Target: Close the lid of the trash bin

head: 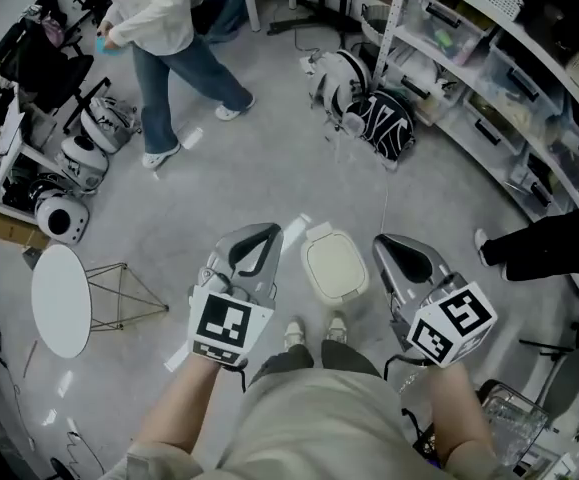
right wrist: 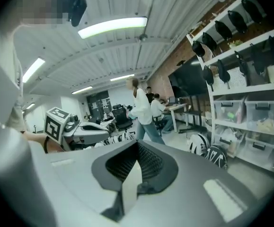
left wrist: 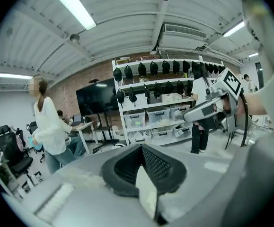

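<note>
Grey floor [head: 269, 158], shelving [head: 489, 58] at right; bin [head: 335, 264] stands just ahead of operator's shoes [head: 314, 330].
Bin sits betw. L gripper [head: 254, 240] and R gripper [head: 401, 248], apart from both. White lid appears flat on top. Both sets of fingers pressed together, nothing held. Second person [head: 164, 28] at rear left.

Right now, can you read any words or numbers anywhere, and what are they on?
No words or numbers can be read.
Marker cubes on the left gripper and right gripper: black-and-white square patterns, no letters.
Shelf bins: any labels too small to read.
</note>
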